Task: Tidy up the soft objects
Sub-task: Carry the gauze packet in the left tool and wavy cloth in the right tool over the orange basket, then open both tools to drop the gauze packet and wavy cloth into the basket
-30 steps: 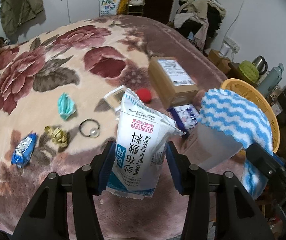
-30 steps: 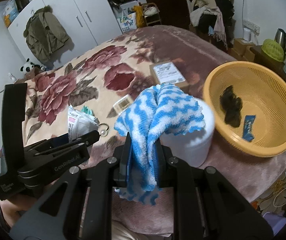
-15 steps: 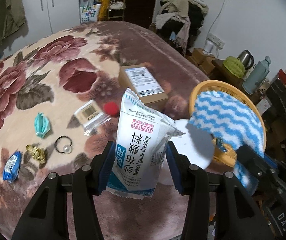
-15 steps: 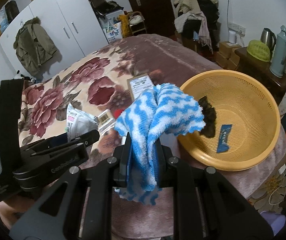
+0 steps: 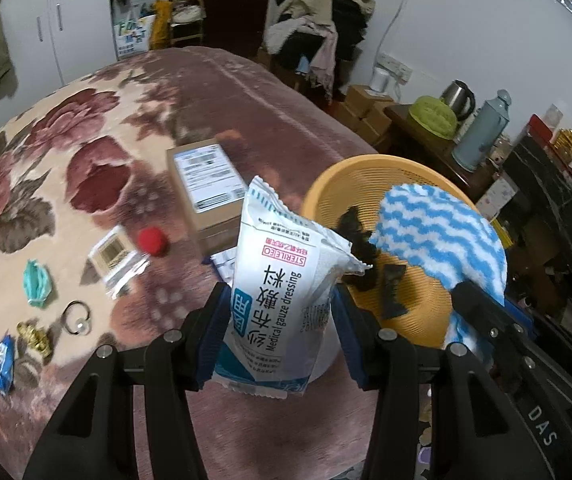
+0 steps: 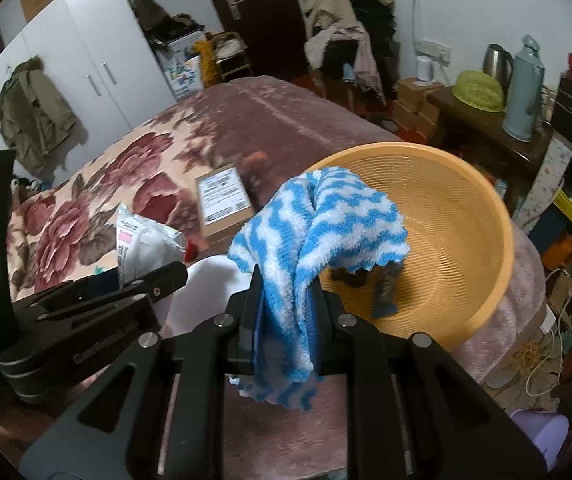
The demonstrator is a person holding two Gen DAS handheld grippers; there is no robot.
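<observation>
Two grippers angled downward, gauze pack (image 5: 282, 300), towel (image 6: 318, 232) clamped

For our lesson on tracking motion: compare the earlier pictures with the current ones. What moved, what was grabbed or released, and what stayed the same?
Both grippers carried their loads toward the orange basket, which now fills more of each view; the striped cloth now hangs before its rim. Nothing was grabbed or released. The left gripper still clamps the gauze packet, the right gripper the cloth. The cardboard box and small items on the blanket lie as before.
</observation>
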